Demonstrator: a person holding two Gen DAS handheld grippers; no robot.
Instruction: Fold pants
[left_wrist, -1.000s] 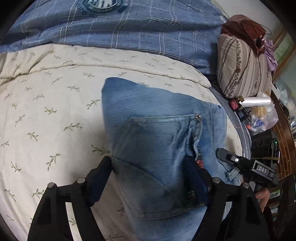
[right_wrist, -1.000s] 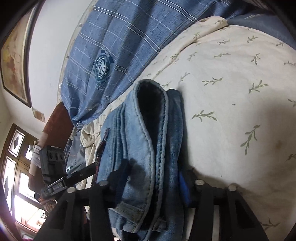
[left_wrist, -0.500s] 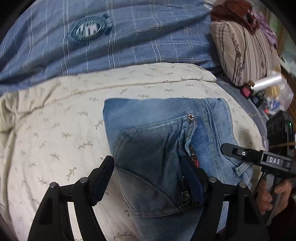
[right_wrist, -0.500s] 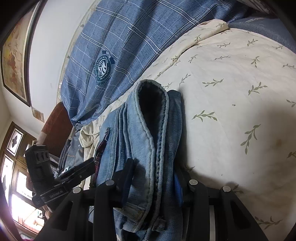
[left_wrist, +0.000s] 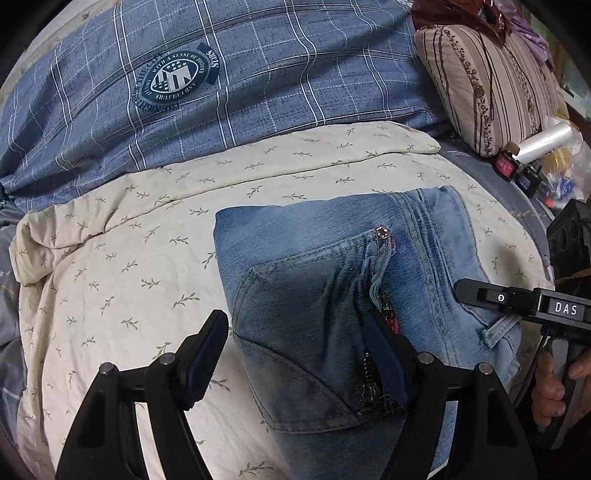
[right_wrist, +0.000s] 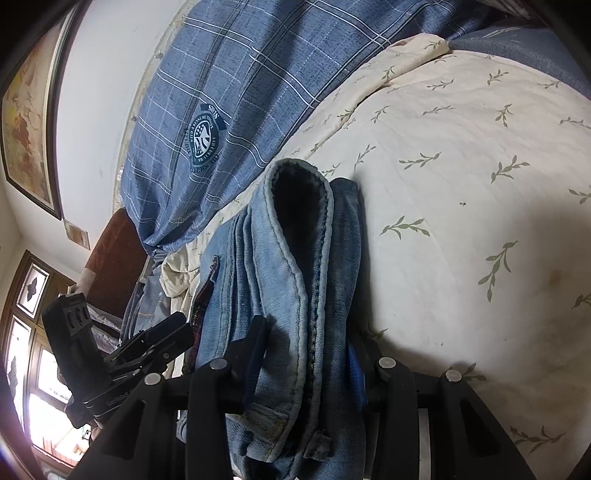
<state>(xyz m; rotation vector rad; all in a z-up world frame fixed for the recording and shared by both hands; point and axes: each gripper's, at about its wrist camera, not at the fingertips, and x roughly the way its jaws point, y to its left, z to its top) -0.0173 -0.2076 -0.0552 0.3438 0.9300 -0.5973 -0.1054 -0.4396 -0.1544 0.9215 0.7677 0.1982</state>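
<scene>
Compared with a second ago the left gripper (left_wrist: 295, 354) has pulled back a bit, so more of the folded jeans (left_wrist: 332, 266) shows ahead of it and the plaid blanket's badge has swung fully into its view. The right gripper (right_wrist: 306, 350) has barely shifted.

The jeans lie in a compact folded bundle on the cream leaf-print sheet (left_wrist: 122, 266), right in front of both tools. Beyond the jeans from the left gripper is the blue plaid blanket (left_wrist: 258, 74), and off to its far right a striped pillow (left_wrist: 487, 85) with a clutter of small bottles and plastic bags (left_wrist: 532, 162) beside it. From the right gripper, a framed picture (right_wrist: 27, 122) hangs on the wall up to the left.

The left gripper's fingers are spread wide: its left finger sits over bare sheet just beside the jeans, its right finger rests against the zipper area, so it isn't pinching anything. The right gripper straddles the thick stacked edge of the jeans, denim filling the gap between its fingers, though they look parted rather than clamped. A hand (left_wrist: 554, 384) wraps that tool's handle.

Readable text: "DAS" on the right gripper's body, and "SWISS" on the blanket's badge.
</scene>
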